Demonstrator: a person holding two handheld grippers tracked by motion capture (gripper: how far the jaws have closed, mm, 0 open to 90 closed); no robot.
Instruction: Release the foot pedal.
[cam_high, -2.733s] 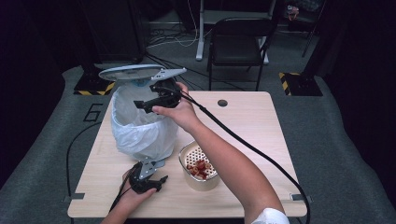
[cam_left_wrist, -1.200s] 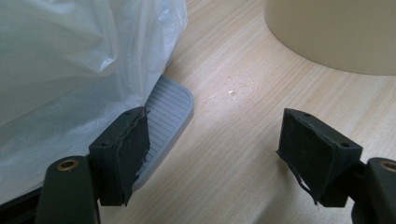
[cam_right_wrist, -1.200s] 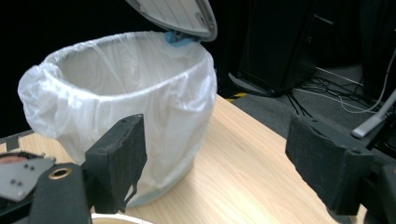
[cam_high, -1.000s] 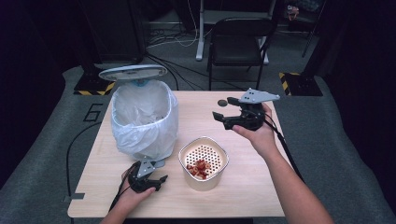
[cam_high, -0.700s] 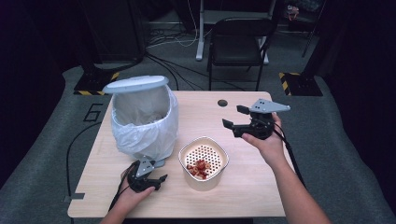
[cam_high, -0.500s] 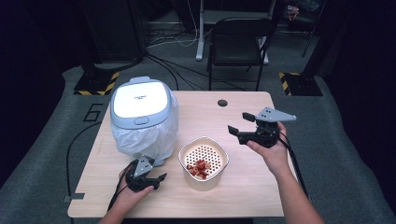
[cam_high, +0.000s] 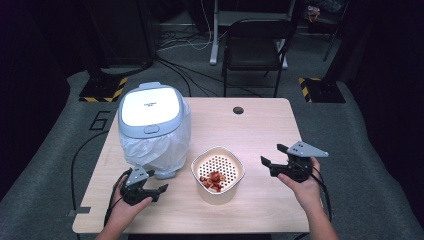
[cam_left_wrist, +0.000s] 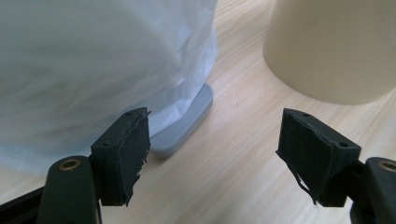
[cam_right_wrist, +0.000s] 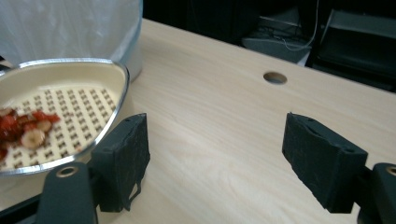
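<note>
Over on the left half of the wooden table (cam_high: 260, 130), seen from the high view, sits the bin (cam_high: 154, 130): rounded grey-blue body, crinkly white plastic liner bunched out under a smooth pale lid that's shut flat now. Half a second back it was just landing, and before that it stood open. Right beside it, toward the front edge, is the cream strainer bowl (cam_high: 218, 172) with its perforated floor and a small heap of red and tan scraps (cam_high: 212, 181). The left gripper (cam_high: 156, 189) rests near the front left corner, jaws spread, holding nothing. The right gripper (cam_high: 273, 156) hovers by the right edge, also spread and empty; it has drifted further right and lower than before.

Left gripper view: frayed black rubber pads (cam_left_wrist: 125, 156) wide apart, with the bin's filmy liner (cam_left_wrist: 93, 60) and grey base plate (cam_left_wrist: 187, 126) ahead, and the bowl's matte cream wall (cam_left_wrist: 336, 46) at upper right.

Right gripper view: jaws open over bare wood grain, the bowl's shiny rim (cam_right_wrist: 70, 112) at left, a round cable hole (cam_right_wrist: 275, 77) further off.
</note>
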